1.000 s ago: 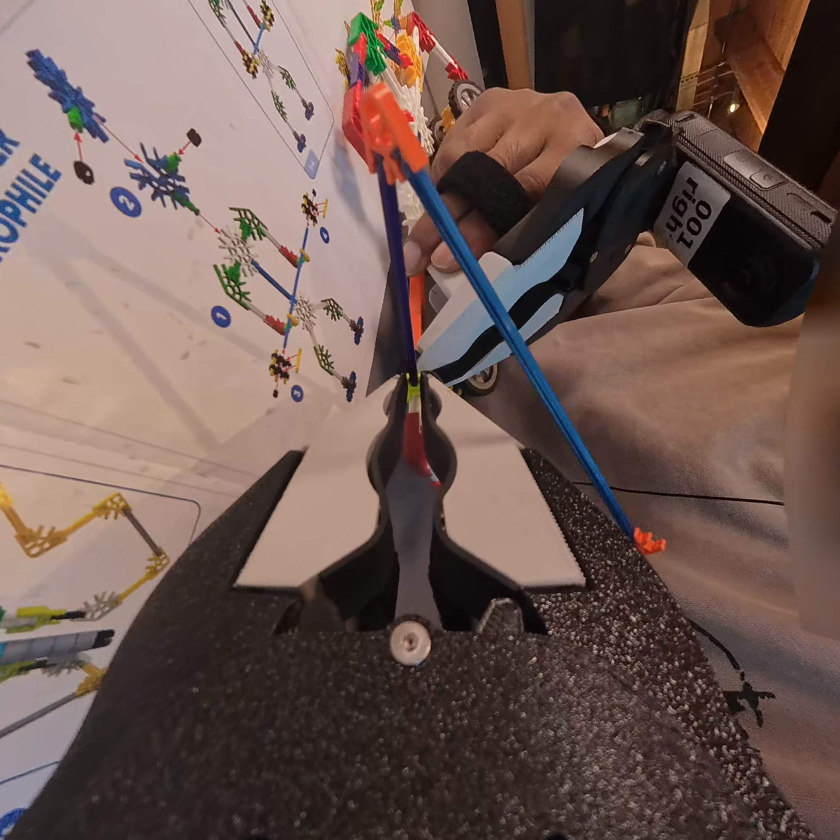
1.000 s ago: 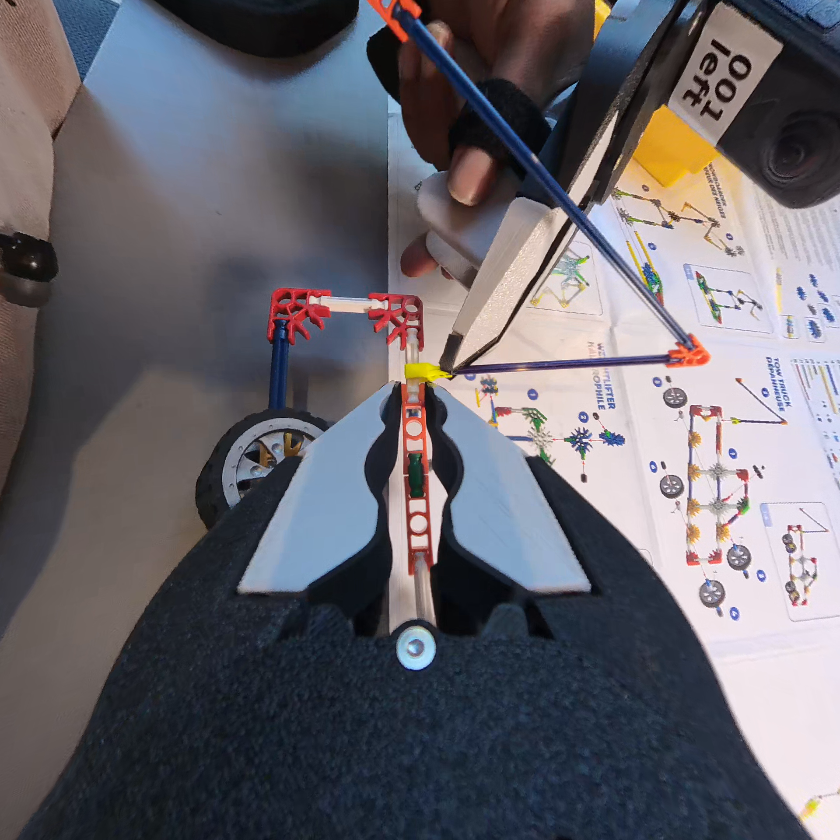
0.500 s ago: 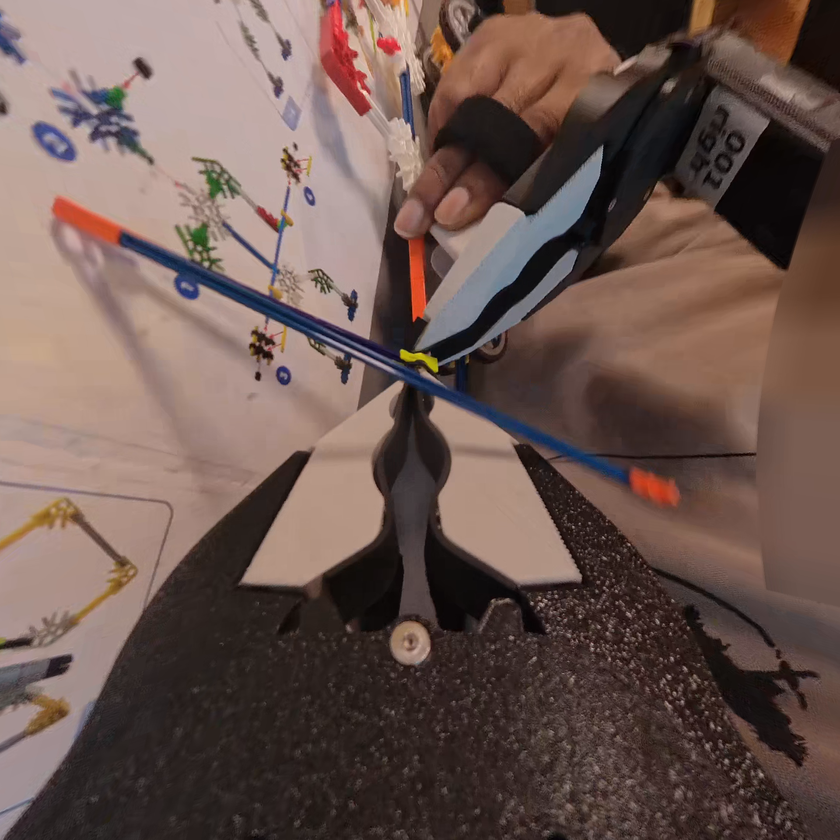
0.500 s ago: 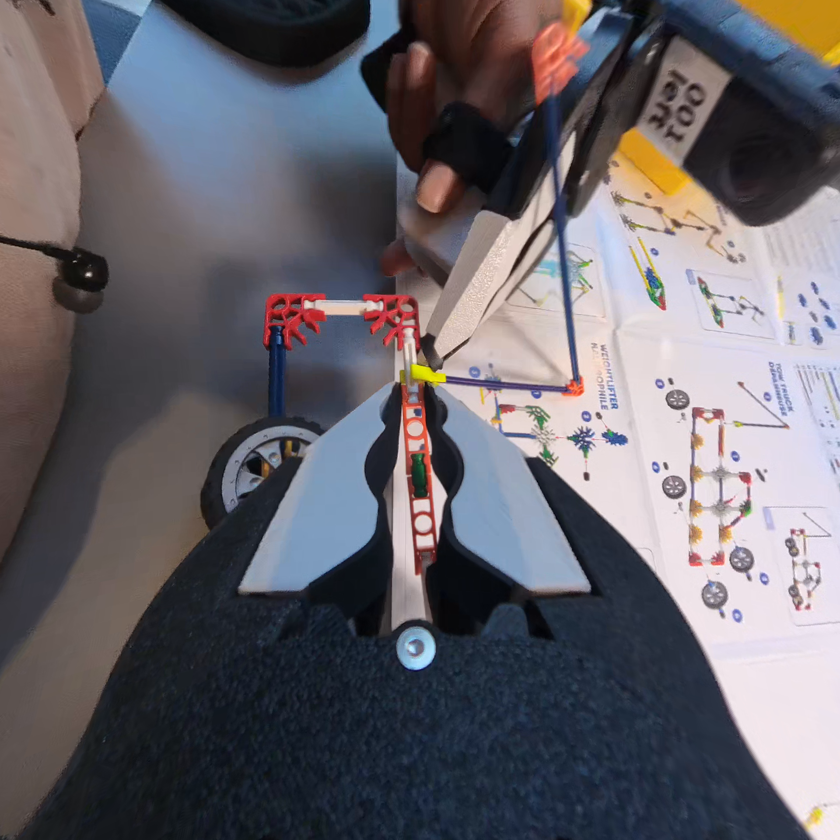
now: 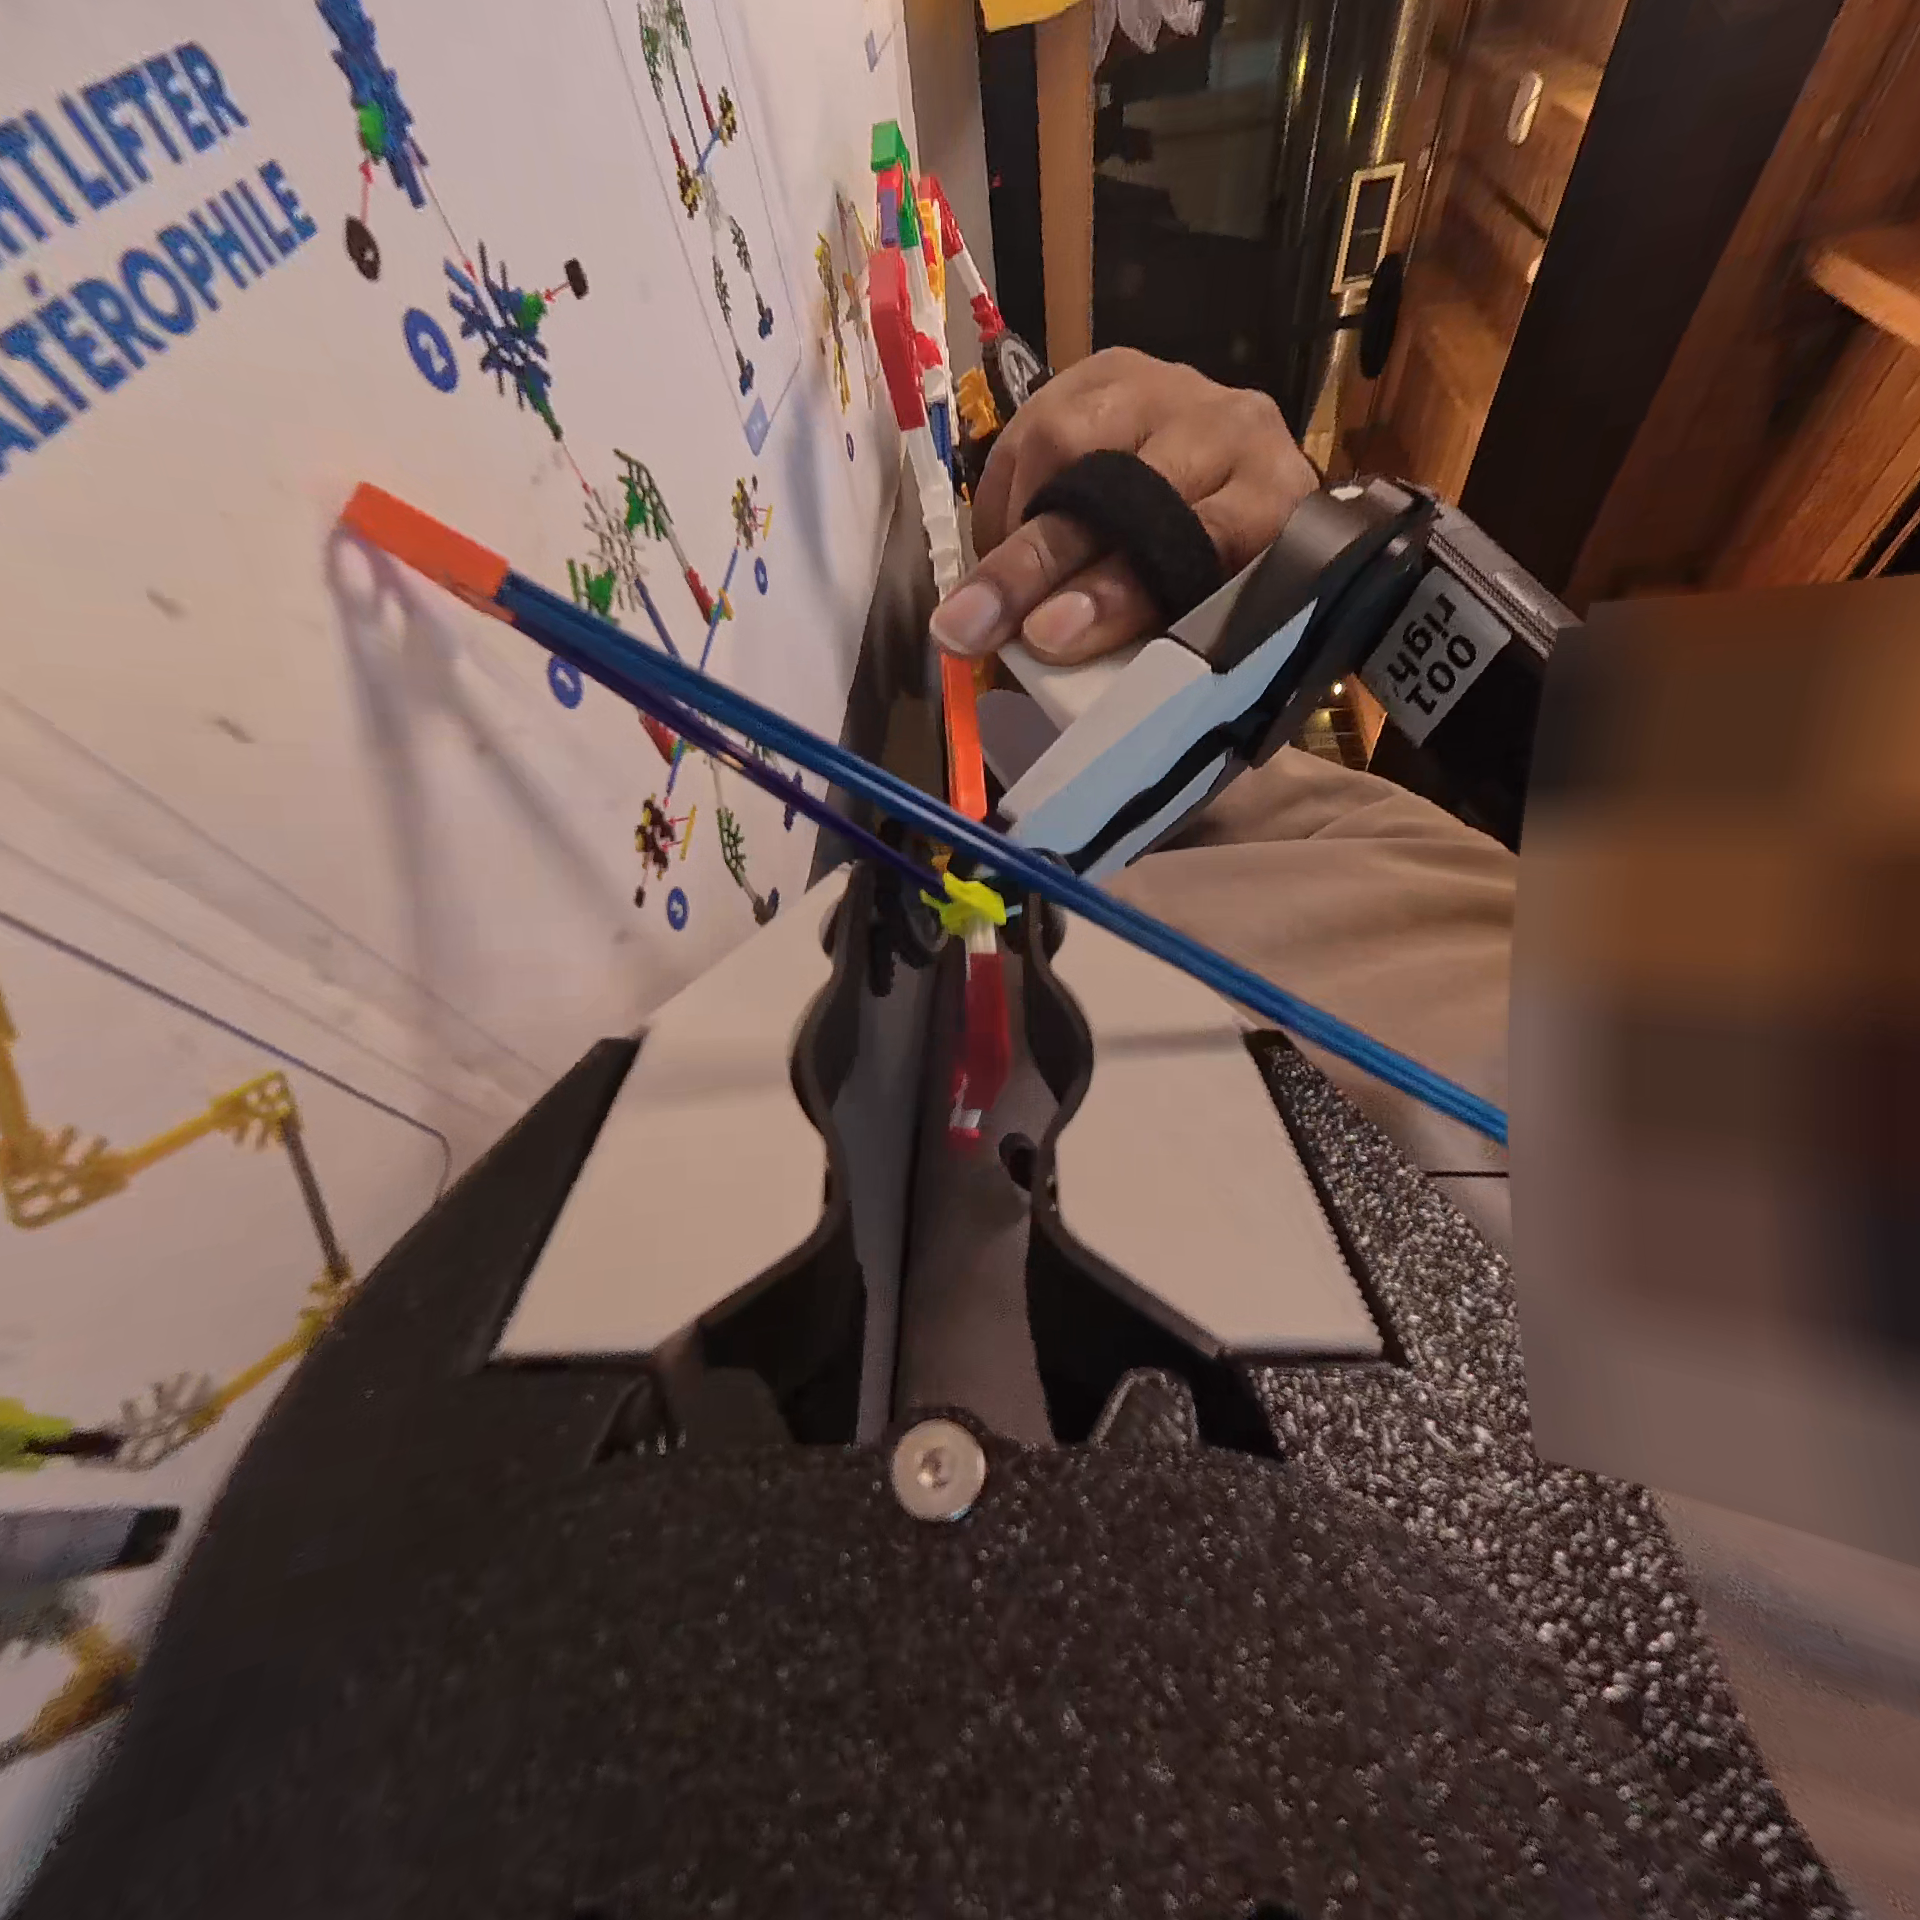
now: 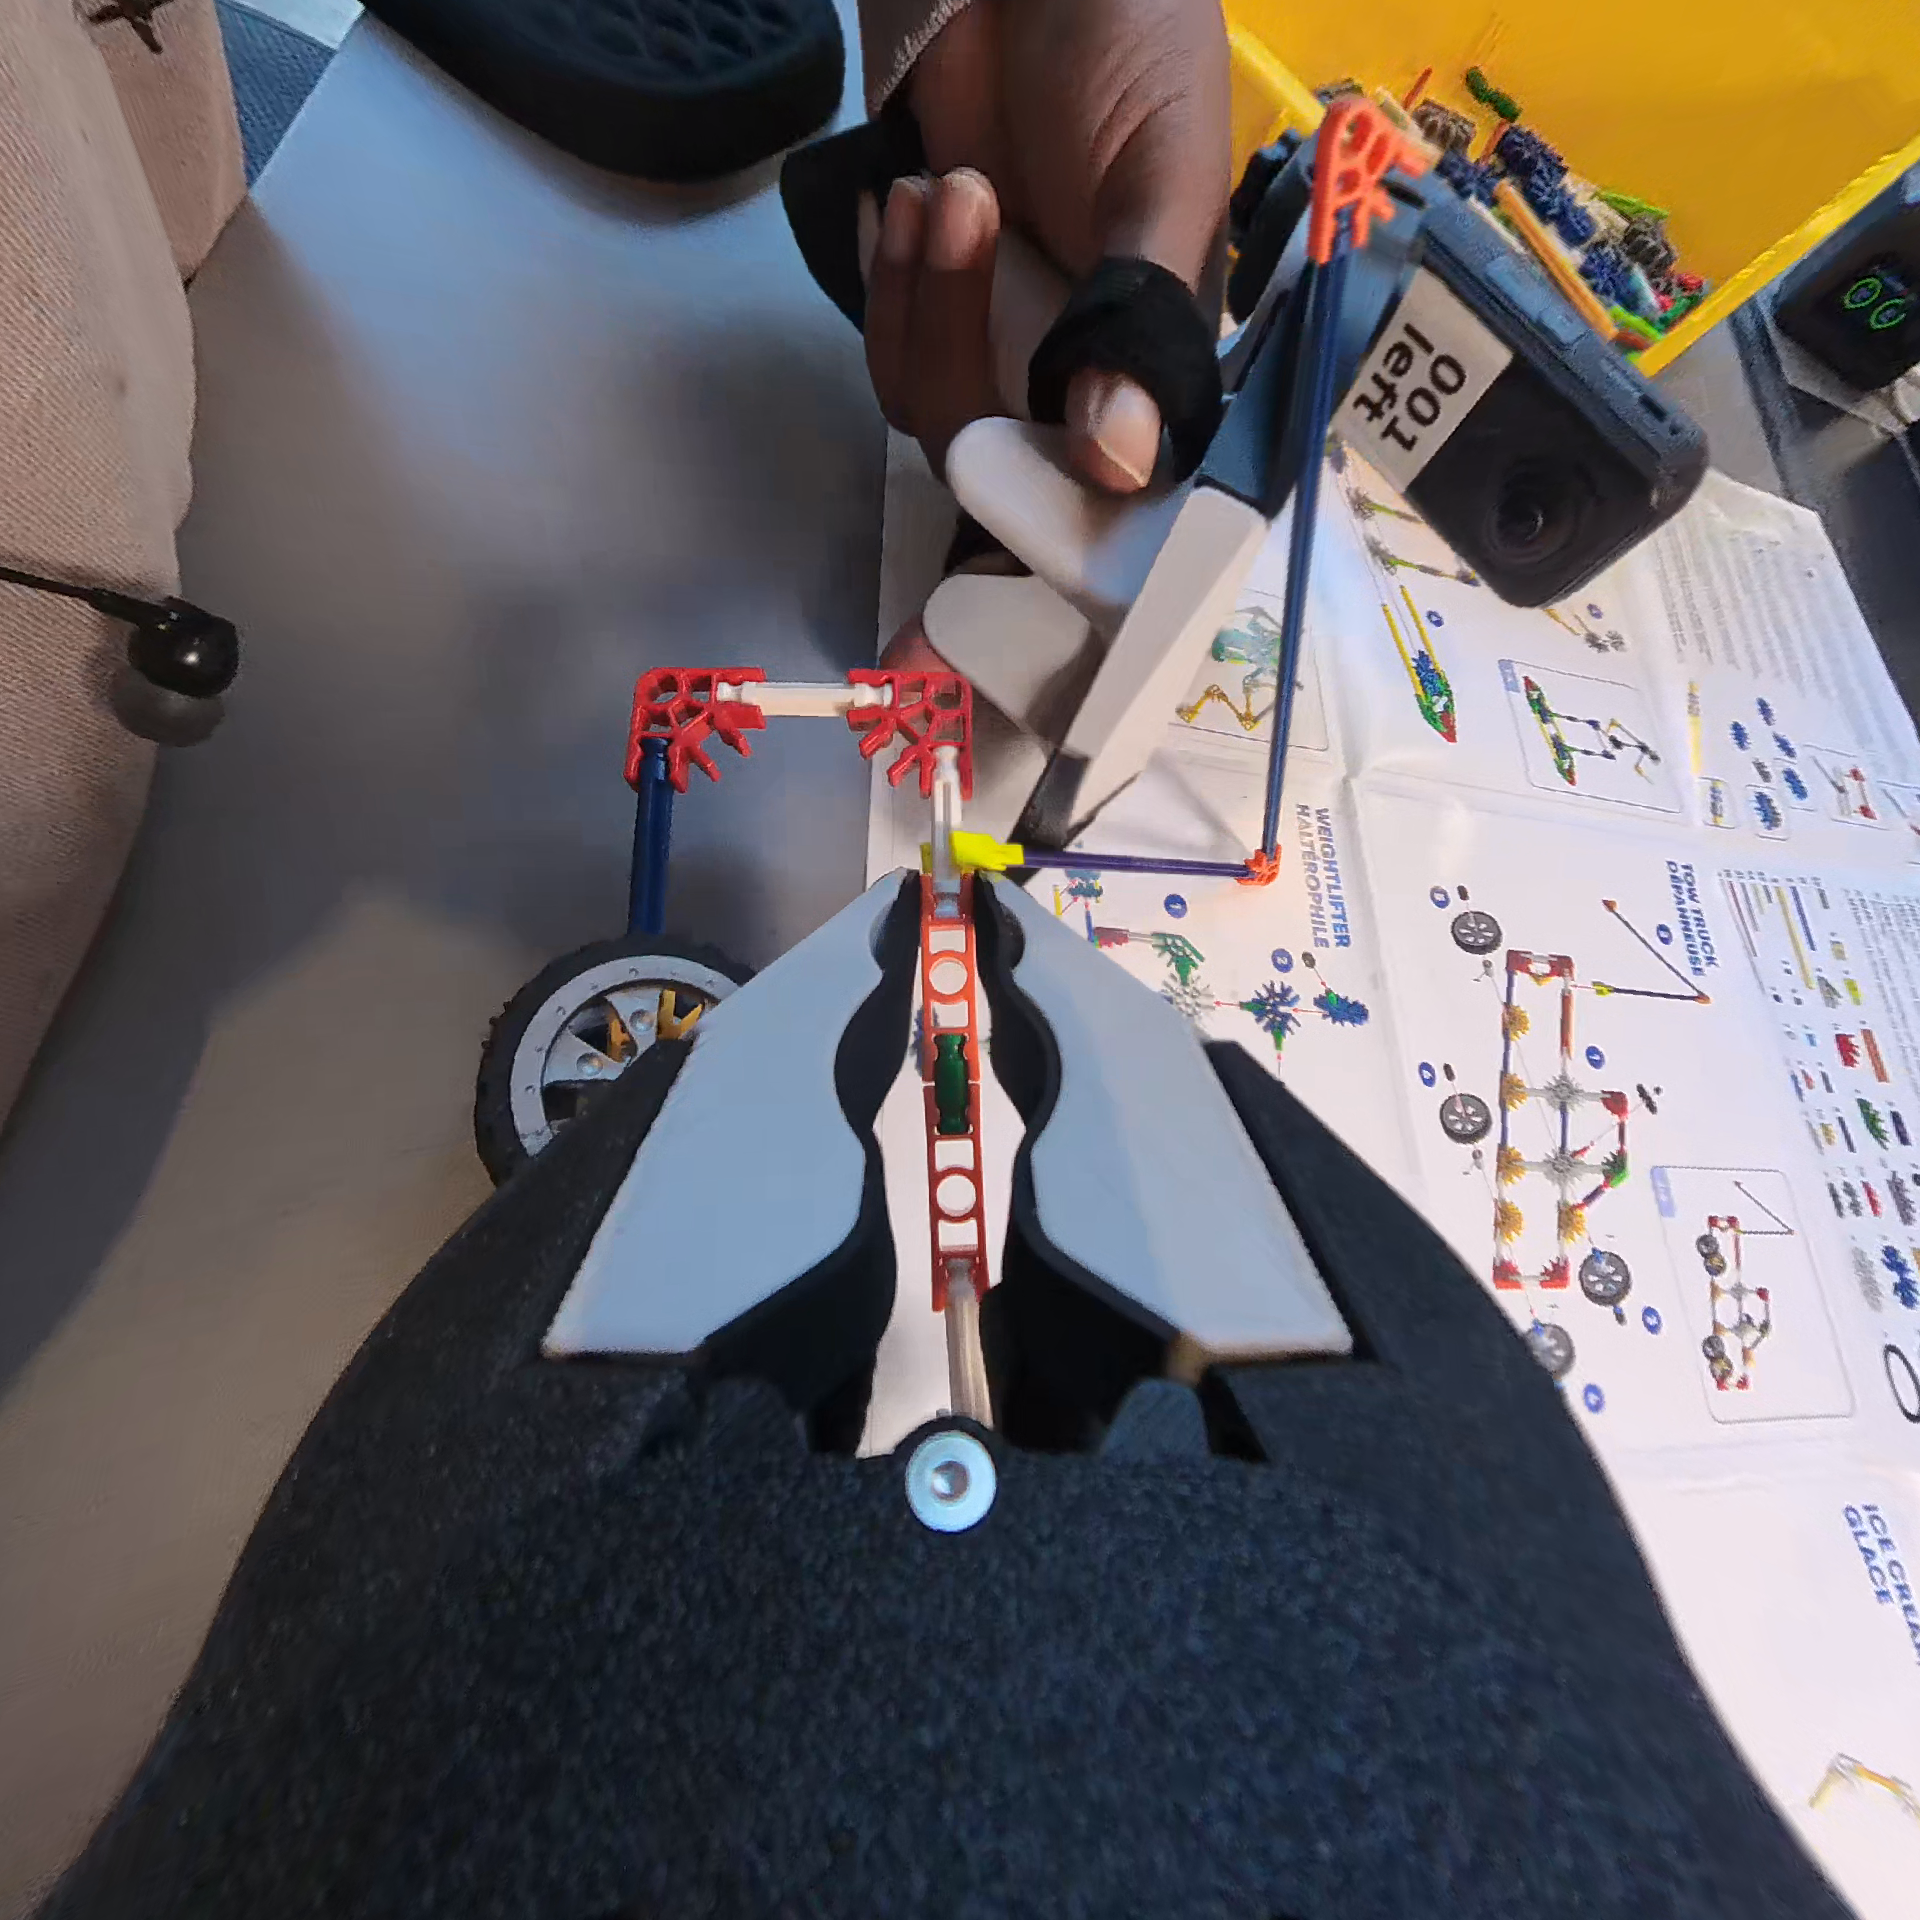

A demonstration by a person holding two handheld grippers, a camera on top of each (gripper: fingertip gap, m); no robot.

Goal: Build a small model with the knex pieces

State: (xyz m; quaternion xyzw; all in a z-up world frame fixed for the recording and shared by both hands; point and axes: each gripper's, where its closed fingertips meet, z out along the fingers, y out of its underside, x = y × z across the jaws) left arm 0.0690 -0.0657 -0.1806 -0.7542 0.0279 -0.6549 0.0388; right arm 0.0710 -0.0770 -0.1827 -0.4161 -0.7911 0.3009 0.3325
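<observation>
My right gripper (image 6: pixel 945 883) is shut on the orange ladder strip (image 6: pixel 951 1091) of a toy frame with red connectors (image 6: pixel 914 717), a white rod and a wheel (image 6: pixel 592 1039). A yellow clip (image 6: pixel 982 852) sits on the white rod just past its tips. A purple rod (image 6: pixel 1132 862) runs from the clip to an orange connector (image 6: pixel 1260 864) on the paper, and a blue rod (image 6: pixel 1299 520) rises from there. My left gripper (image 5: pixel 951 883) has its jaws slightly apart around the yellow clip (image 5: pixel 966 904), with the blue rods (image 5: pixel 1143 925) crossing its tips. It also shows in the right wrist view (image 6: pixel 1049 821).
A printed instruction sheet (image 6: pixel 1558 1039) covers the grey table (image 6: pixel 468 468) on the right. A yellow bin (image 6: pixel 1558 83) of loose parts stands behind it. A built colourful model (image 5: pixel 914 312) stands at the sheet's far edge. A person's hands hold both grippers. My left and right fingertips are right by each other.
The left gripper swung the blue rod pair down, so the orange corner now rests on the sheet. Its jaws have parted a little at the yellow clip. The right gripper kept its hold.
</observation>
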